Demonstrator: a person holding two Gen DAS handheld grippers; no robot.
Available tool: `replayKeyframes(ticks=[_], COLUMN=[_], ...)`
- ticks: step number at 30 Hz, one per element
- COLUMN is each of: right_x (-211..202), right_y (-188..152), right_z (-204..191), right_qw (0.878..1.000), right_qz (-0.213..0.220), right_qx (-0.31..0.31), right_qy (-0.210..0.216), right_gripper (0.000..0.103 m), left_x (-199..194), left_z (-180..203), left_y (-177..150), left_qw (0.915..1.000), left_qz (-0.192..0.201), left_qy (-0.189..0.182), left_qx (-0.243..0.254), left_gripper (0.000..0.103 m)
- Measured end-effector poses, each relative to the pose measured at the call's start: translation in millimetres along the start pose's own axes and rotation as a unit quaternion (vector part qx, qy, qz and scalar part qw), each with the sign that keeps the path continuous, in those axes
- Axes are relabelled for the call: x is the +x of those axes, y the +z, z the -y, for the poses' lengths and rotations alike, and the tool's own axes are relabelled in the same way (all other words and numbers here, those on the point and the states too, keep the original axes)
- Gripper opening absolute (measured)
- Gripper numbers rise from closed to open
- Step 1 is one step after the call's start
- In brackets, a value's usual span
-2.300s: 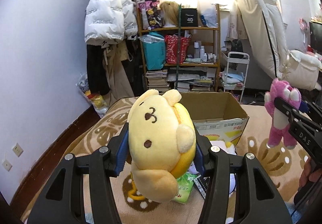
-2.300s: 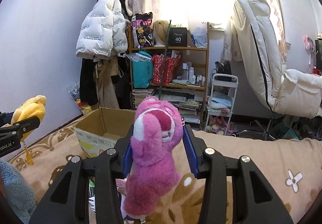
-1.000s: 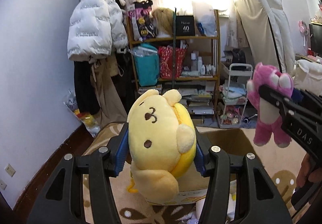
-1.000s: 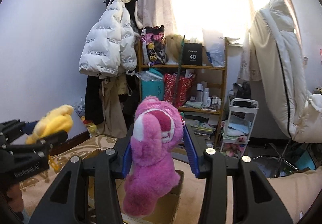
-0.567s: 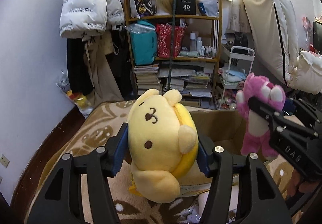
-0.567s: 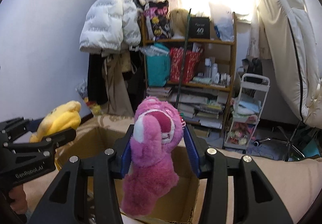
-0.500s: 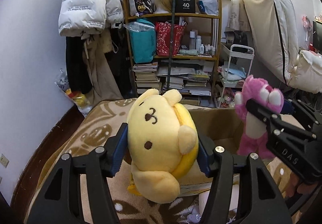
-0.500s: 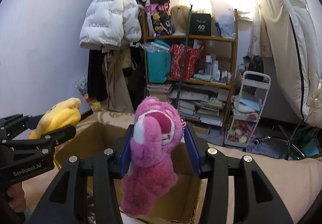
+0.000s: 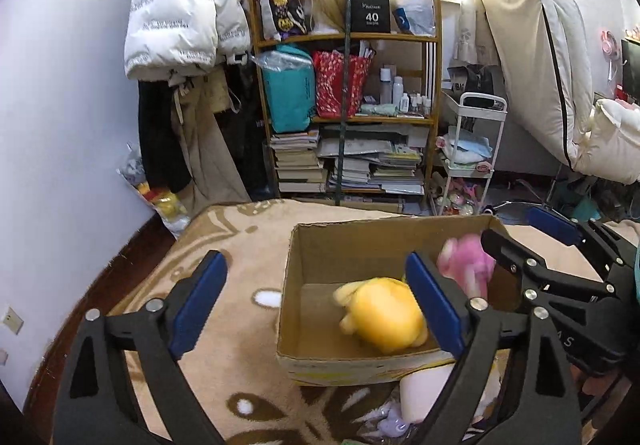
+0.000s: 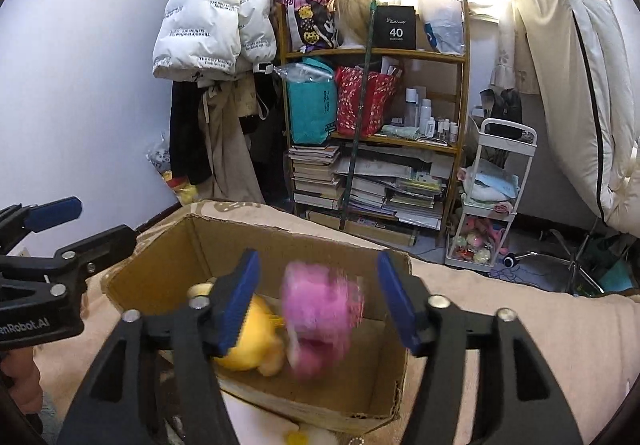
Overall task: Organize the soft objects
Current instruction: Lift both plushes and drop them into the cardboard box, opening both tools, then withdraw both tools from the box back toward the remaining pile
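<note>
both plushies [image 9: 382, 327] dropped into box [image 9: 320, 245]

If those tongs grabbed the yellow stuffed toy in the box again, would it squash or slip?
The yellow stuffed toy looks plush and rounded, so it would probably squash and grip rather than slip. It likely weighs little. Lying loose in the cardboard box beside the pink toy, it may flop over if nudged.

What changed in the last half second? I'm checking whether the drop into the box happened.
Both toys were let go. The left gripper opened and the yellow plush dropped into the cardboard box; the right gripper opened and the pink plush, blurred, is falling in. The box stayed put.
</note>
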State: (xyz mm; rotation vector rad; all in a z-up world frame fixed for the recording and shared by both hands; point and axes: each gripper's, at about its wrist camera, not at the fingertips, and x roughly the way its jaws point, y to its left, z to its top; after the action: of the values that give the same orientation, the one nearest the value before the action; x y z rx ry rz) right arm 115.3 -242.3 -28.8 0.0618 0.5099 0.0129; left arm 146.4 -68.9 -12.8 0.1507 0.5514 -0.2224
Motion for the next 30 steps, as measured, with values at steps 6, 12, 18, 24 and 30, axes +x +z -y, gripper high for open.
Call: replayKeyframes(ticks=[6, 12, 18, 24, 30], right_x=[-21.5, -45.0, -75.5, -99.3, -117.1], right_y=[-4.1, -7.1, -11.8, -15.3, -23.1], right_z=[-1.1, -3.2, -3.7, -8.7, -17.3], right_qw=[1.000, 1.000, 1.000, 1.000, 1.000], right_qz=[0.001, 0.001, 0.013, 0.017, 0.010], right_qx=[0.001, 0.008, 0.014, 0.013, 0.009], right_qy=[0.000, -0.006, -0.008, -0.006, 0.001], right_gripper=[0.087, 0.093, 0.102, 0.103, 0.103], left_x=[-26.2, -48.9, -74.0, -92.3, -106.6], left_z=[0.6, -4.1, -9.7, -13.9, -22.2], left_y=[-0.5, -12.5, -24.4, -35.5, -47.6], left_qw=[0.9996, 0.9995, 0.9991, 0.9980, 0.9967], left_qz=[0.004, -0.015, -0.029, -0.048, -0.067], left_qy=[0.016, 0.023, 0.030, 0.040, 0.045], left_qx=[0.021, 0.017, 0.012, 0.011, 0.003], left_gripper=[0.099, 0.101, 0.101, 0.101, 0.101])
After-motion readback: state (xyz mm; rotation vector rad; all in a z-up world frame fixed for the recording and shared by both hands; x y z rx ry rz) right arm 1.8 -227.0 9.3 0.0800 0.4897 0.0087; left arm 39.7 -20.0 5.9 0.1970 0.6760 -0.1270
